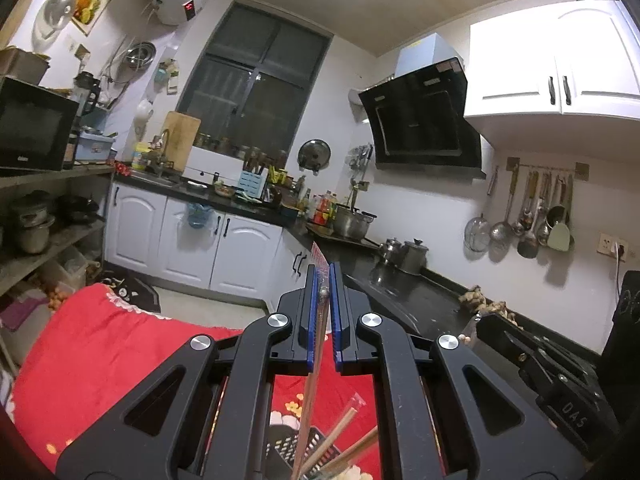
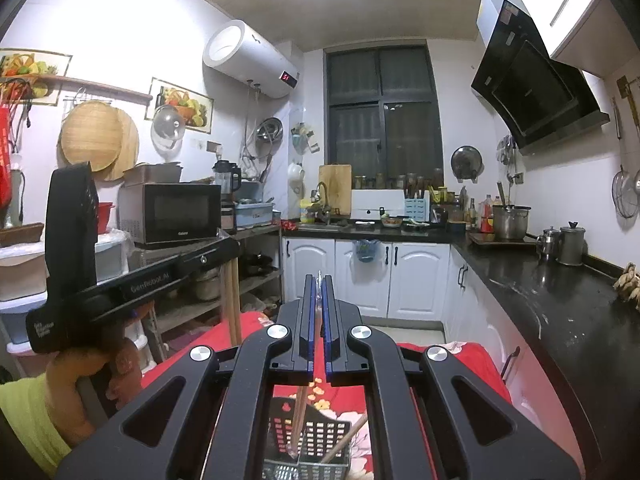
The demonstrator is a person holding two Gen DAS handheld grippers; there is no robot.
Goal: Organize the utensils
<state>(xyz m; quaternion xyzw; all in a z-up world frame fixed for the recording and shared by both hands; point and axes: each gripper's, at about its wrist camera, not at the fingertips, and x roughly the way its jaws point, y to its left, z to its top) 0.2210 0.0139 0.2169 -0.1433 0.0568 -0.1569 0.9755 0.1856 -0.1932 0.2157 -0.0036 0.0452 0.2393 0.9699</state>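
Note:
My left gripper (image 1: 324, 270) is shut on a clear packet of wooden chopsticks (image 1: 308, 392) with a red printed top; the packet hangs down through the fingers. In the right wrist view the left gripper (image 2: 224, 246) is at the left with the chopsticks (image 2: 233, 300) dangling from it, and a hand (image 2: 80, 372) holds it. My right gripper (image 2: 319, 280) is shut on another clear-sleeved pair of chopsticks (image 2: 298, 416), whose lower end hangs over a black perforated basket (image 2: 320, 436). More chopsticks (image 1: 340, 436) lean in this basket (image 1: 284, 448). The right gripper (image 1: 484, 320) shows at the right edge.
The basket stands on a red floral cloth (image 1: 100, 352). A black counter (image 2: 560, 312) runs along the right with pots (image 2: 570, 246) and ginger (image 1: 480, 300). Open shelves with a microwave (image 2: 172, 212) are on the left. White cabinets (image 2: 360, 276) and a window lie ahead.

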